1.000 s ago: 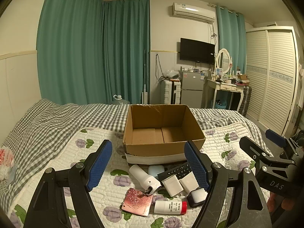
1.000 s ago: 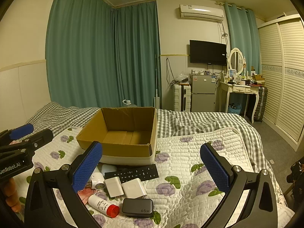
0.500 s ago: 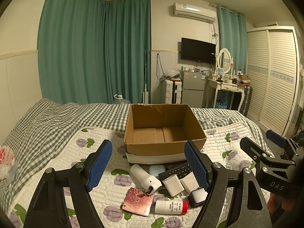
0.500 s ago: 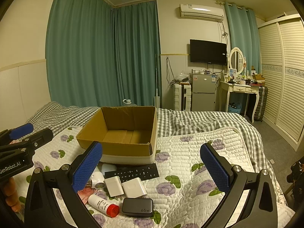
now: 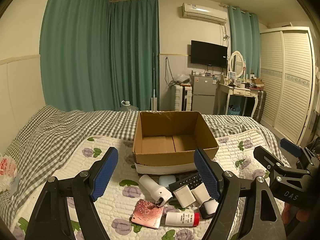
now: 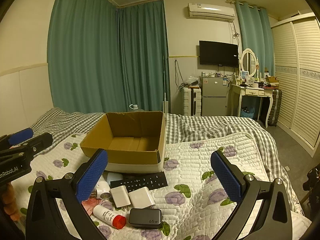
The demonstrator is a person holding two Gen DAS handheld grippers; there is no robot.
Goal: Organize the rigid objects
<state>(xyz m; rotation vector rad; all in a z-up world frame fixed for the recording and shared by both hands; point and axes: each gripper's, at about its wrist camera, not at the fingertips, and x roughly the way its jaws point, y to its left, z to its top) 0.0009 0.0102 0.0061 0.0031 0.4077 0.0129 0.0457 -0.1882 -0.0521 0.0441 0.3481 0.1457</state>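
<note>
Both my tools — left tool [image 5: 155, 175], right tool [image 6: 159, 177] — gape wide, empty; the black charger [image 6: 145, 218] looks stiff, slick — grip its long sides.

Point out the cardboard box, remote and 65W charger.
cardboard box [image 6: 128, 156], right wrist view, front wall.
remote [image 6: 140, 182], right wrist view, middle of keypad.
65W charger [image 6: 145, 218], right wrist view, top face.
</note>
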